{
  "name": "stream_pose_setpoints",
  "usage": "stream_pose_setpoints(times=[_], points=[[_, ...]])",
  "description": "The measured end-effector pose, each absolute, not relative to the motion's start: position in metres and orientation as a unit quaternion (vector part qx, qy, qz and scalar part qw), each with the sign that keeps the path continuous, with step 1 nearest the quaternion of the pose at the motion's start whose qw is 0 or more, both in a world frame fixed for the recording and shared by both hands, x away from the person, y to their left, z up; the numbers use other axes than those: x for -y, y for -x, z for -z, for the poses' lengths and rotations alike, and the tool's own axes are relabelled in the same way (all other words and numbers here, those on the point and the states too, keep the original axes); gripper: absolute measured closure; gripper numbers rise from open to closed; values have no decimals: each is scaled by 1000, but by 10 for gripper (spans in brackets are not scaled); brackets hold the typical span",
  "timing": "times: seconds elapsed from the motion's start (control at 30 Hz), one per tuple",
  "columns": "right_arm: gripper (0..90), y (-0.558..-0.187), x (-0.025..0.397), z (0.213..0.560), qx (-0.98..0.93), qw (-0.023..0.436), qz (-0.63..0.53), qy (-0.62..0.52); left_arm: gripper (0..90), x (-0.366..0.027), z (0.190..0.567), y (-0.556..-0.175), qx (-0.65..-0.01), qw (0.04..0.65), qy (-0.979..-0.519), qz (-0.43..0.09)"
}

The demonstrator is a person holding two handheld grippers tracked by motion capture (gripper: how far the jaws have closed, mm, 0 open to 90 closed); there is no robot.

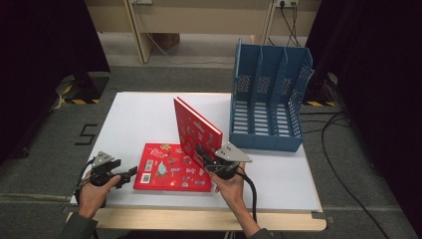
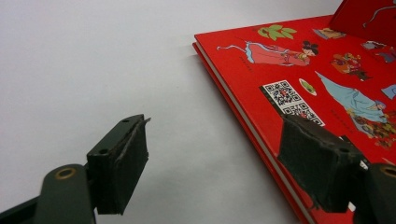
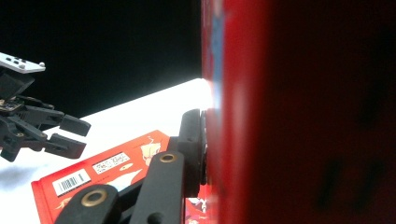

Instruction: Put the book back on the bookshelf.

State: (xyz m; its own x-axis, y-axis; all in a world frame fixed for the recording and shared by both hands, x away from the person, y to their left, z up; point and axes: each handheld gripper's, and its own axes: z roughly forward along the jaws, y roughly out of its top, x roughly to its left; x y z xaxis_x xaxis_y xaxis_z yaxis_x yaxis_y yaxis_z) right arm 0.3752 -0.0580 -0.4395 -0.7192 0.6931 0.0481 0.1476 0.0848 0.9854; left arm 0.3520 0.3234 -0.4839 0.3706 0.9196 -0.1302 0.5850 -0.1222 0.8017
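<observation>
two red picture-covered books (image 1: 171, 169) (image 1: 196, 130), a blue file rack (image 1: 268, 94), white table (image 1: 139, 114).

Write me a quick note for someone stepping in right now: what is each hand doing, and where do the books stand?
Right hand-held gripper: shut on the upright book, held on edge above the flat book, tilted, near the table's middle.
Left hand-held gripper: open, empty, hovering just left of the flat book, not touching it.
Blue file rack: at the table's far right, its three slots look empty.
Done: one book lifted on edge.
Left: probably slot the upright book into the rack, then pick up the flat one and do the same.
</observation>
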Motion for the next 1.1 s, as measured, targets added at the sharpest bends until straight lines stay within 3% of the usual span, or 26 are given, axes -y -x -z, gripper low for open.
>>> stream_pose_setpoints(times=[0.6, 1.1], points=[[790, -376, 56, 440, -710, 231, -601, -287, 232, -324, 484, -352, -522, 407, -722, -204], [794, -377, 66, 434, -689, 193, -625, -311, 232, -324, 484, -352, -523, 408, -721, -203]])
